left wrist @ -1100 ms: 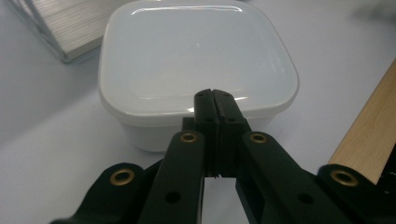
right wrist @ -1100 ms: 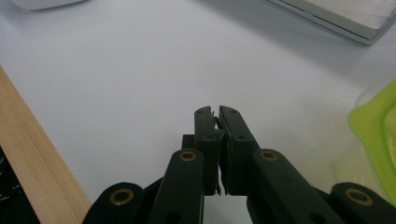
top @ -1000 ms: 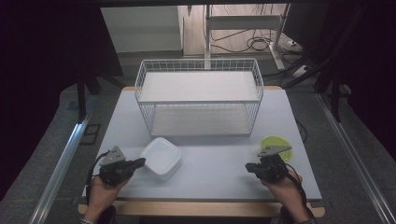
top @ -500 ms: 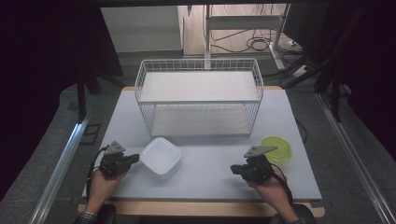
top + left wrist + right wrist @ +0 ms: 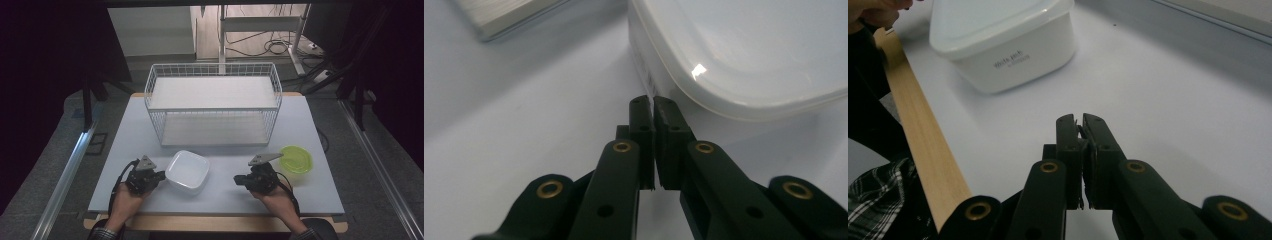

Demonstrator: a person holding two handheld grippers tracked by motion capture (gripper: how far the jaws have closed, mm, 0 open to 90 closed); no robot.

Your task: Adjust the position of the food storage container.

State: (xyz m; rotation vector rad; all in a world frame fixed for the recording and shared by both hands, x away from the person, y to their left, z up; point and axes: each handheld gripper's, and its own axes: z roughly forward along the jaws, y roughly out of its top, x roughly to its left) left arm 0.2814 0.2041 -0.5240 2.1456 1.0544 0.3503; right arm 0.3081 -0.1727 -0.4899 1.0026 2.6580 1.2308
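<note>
White tabletop (image 5: 310, 195), wire basket (image 5: 214, 107) at far side. Left gripper (image 5: 161, 175), jaws pressed together, tips just beside white lidded container (image 5: 187, 171). Right gripper (image 5: 237, 180), jaws likewise closed, empty, near green lid (image 5: 296, 159).

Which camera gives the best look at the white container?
The high view: the whole white container shows from above, between the two grippers. The right gripper view shows its side with lettering from farther off; the left gripper view shows one close corner.
</note>
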